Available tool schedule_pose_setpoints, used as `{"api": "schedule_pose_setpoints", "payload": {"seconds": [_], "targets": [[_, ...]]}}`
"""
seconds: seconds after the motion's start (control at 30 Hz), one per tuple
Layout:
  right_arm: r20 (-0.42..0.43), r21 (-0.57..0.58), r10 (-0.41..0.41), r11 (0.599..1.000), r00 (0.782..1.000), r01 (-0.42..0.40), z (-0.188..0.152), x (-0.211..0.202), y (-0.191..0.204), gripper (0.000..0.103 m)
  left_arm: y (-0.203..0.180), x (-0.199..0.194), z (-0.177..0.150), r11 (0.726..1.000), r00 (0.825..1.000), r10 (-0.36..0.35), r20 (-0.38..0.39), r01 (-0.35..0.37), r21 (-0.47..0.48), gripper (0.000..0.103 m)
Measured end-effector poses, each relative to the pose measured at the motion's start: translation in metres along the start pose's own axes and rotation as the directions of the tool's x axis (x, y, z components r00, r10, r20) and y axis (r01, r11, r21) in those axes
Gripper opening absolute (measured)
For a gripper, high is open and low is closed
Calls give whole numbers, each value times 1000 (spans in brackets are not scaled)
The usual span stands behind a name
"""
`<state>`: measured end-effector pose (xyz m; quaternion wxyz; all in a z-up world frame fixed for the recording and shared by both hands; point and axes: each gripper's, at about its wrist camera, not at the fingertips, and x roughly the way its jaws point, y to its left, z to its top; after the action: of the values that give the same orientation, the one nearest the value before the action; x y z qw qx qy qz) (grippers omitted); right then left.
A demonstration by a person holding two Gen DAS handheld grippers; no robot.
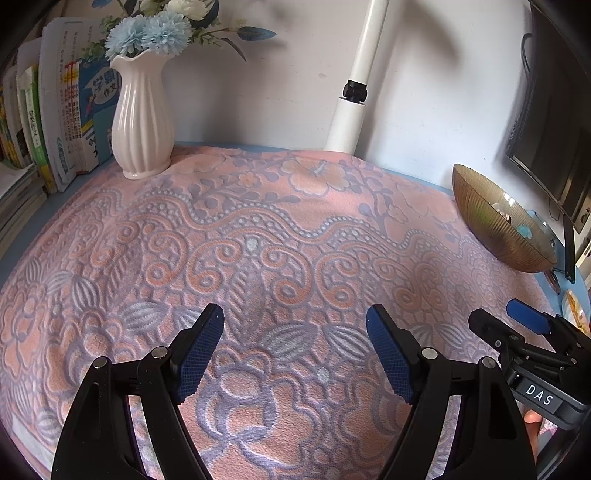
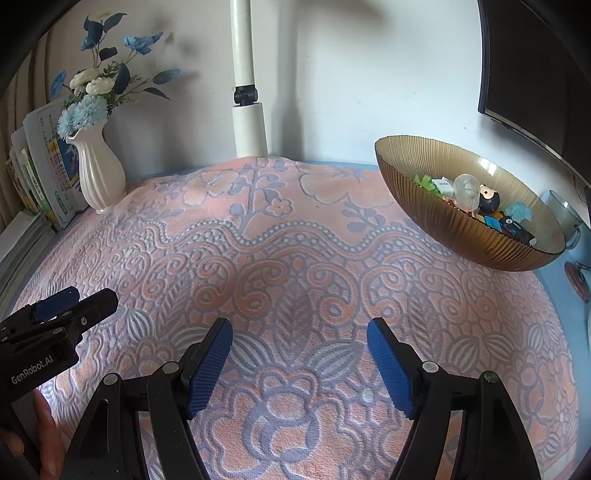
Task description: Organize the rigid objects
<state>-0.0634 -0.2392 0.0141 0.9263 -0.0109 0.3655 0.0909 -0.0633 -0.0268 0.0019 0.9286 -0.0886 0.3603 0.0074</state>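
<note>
The left tongs [image 1: 295,325] stand apart with nothing between their blue pads, hanging over the patterned pink cloth [image 1: 258,229] that covers the bench. The right tongs [image 2: 299,336] are likewise spread and empty above the same cloth, just beside the left ones.

No loose item lies on the cloth between the tongs and the far edge. Near the far right corner sits the ribbed amber bowl [image 2: 417,192], which holds the small rigid objects [image 2: 476,203]: toys and blocks heaped together. At the far left corner stands a white vase [image 1: 142,122] of blue flowers [image 1: 147,35], with books [image 1: 66,110] leaning behind it. A white pole [image 2: 247,110] rises at the far edge, and a dark monitor [image 2: 535,74] hangs above the bowl.
</note>
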Motion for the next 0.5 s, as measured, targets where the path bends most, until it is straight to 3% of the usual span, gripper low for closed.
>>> {"api": "schedule_pose_setpoints", "payload": {"seconds": [0.5], "targets": [[-1, 2, -3, 1000, 1000, 3, 0, 1, -1, 74, 1, 3, 0, 1000, 1000, -4, -14, 4, 6, 78]]}}
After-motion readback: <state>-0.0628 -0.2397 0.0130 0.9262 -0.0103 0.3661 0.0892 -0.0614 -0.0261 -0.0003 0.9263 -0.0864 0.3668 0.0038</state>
